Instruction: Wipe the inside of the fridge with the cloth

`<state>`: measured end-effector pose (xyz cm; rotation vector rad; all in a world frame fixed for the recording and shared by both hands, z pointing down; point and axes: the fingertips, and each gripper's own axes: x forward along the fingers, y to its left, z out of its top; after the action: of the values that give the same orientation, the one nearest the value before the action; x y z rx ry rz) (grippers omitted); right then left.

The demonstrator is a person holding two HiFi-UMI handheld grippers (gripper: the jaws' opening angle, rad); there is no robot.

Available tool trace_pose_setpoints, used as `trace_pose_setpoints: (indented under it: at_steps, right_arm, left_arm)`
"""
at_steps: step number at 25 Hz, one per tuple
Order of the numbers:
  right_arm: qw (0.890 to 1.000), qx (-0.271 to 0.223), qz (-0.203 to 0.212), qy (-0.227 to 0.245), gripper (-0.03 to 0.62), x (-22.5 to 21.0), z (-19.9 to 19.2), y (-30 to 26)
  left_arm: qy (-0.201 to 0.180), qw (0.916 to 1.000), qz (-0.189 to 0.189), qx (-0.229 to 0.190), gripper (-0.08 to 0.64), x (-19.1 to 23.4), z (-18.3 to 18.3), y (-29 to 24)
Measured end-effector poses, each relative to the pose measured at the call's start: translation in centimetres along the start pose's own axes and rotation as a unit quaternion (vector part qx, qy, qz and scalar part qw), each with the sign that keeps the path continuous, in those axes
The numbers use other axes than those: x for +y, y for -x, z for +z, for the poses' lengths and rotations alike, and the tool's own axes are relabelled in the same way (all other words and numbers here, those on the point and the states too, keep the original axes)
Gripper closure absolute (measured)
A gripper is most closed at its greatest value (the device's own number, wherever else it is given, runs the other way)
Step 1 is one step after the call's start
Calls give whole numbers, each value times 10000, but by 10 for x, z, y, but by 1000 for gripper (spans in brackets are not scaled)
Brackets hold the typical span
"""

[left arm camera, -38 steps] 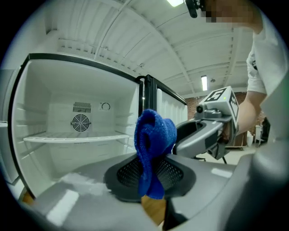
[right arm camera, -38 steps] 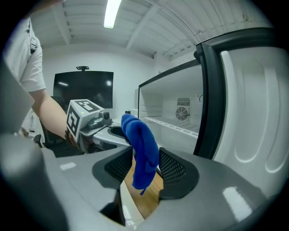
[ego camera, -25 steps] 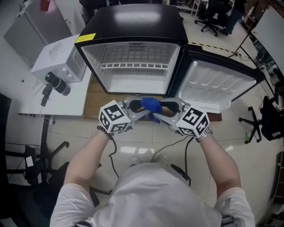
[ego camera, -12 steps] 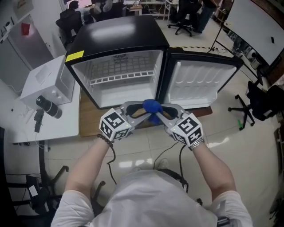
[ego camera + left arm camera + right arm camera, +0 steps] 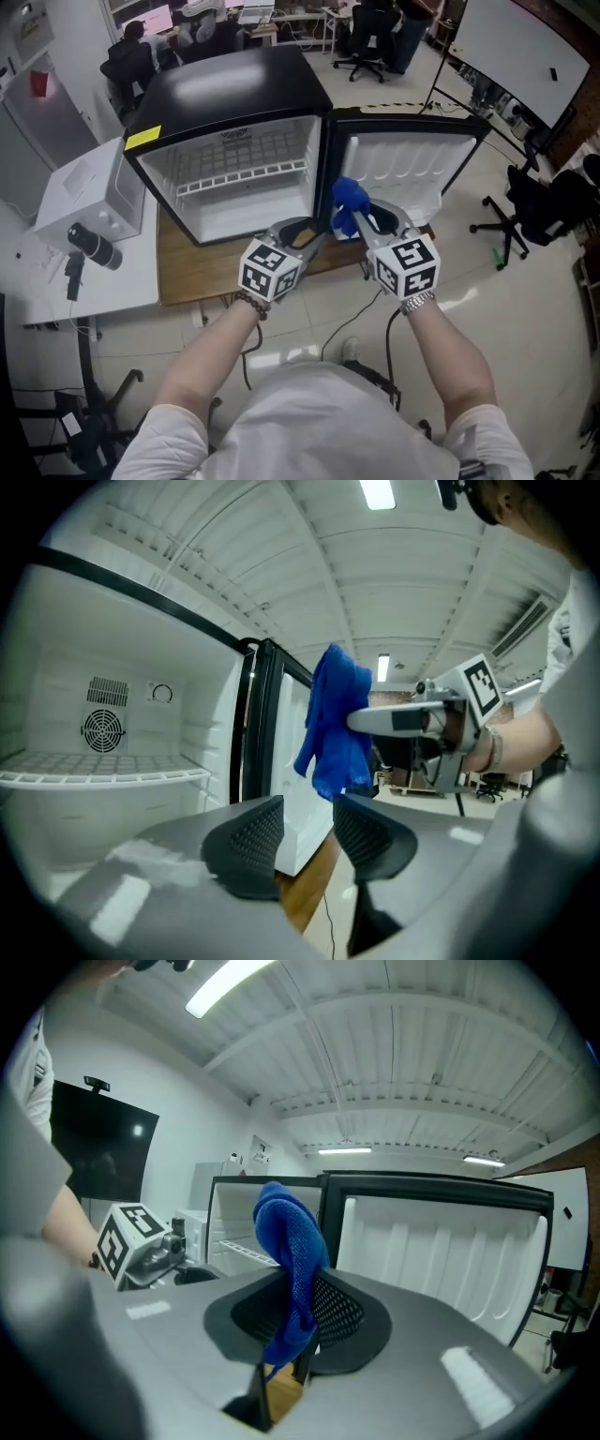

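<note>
Now right gripper (image 5: pixel 300 1314), jaws just closed, pinches cloth (image 5: pixel 292 1234)

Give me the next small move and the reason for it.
Probably swing the right gripper left and forward into the fridge and press the cloth on its floor. Its jaws have just been closing and now clamp the cloth, which hangs before the open door, not yet inside. The left gripper has just been opening its jaws, with nothing between them.
</note>
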<state>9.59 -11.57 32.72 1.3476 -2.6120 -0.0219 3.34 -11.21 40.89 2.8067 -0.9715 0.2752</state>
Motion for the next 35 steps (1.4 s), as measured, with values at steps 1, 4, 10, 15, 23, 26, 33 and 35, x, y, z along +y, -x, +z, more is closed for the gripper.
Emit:
trace_pose_setpoints:
  at_steps: [1, 4, 10, 15, 23, 26, 33, 35]
  right_arm:
    - [10000, -7, -60, -1, 532, -6, 2, 0]
    - [9998, -54, -188, 2, 532, -23, 11, -1]
    - [9995, -193, -245, -7, 532, -54, 33, -13]
    - [9994, -311, -145, 20, 532, -69, 49, -29]
    - [9994, -317, -45, -134, 533, -79, 52, -43]
    - [9993, -291, -63, -204, 532, -79, 51, -45]
    - [9994, -212, -137, -247, 533, -83, 50, -48]
    - [9994, -202, -149, -256, 532, -85, 49, -48]
  left_arm:
    - [58, 9999, 131, 70, 393, 1, -4, -9]
    - [184, 9983, 460, 317, 399, 4, -15, -35]
    - [446, 9912, 1041, 688, 399, 10, -34, -84]
    - [688, 9818, 1507, 923, 372, 21, -54, -113]
    - [995, 9698, 1850, 1241, 365, 30, -75, -134]
    - [1079, 9656, 1964, 1317, 375, 33, -82, -140]
    - [1221, 9588, 2222, 1280, 433, 42, -89, -142]
    - [1219, 9580, 2260, 1278, 433, 43, -89, -141]
